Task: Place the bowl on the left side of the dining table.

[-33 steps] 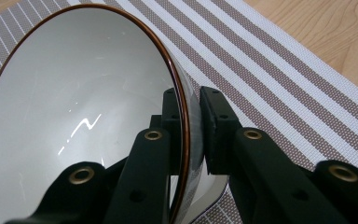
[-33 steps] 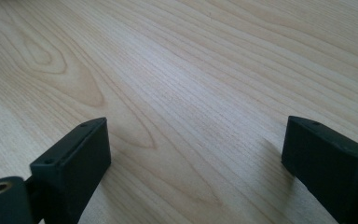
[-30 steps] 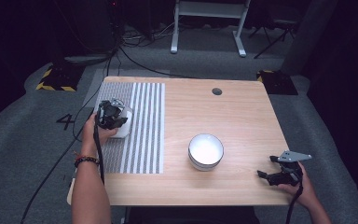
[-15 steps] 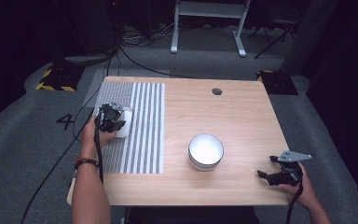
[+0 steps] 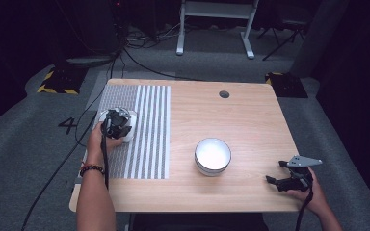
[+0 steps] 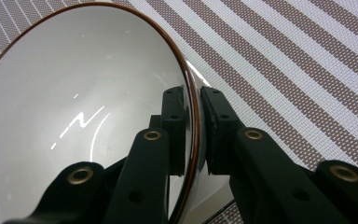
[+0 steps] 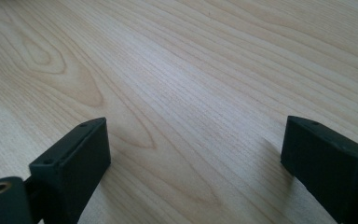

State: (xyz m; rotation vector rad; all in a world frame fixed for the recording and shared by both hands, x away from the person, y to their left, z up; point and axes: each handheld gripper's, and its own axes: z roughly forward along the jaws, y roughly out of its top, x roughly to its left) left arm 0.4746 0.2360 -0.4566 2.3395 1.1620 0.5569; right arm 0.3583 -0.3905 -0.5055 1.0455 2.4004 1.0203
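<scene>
Left gripper view: left gripper [image 6: 193, 135] is clamping a bowl [image 6: 74, 107] rim over the striped mat [image 5: 147, 130] at the table's left edge. Right gripper [image 7: 196, 172] is idling wide open; placement is probably pending.

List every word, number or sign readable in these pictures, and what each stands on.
"4": a white numeral on the grey floor left of the table, at.
No text shows on the bowls, the striped placemat or either gripper.
</scene>
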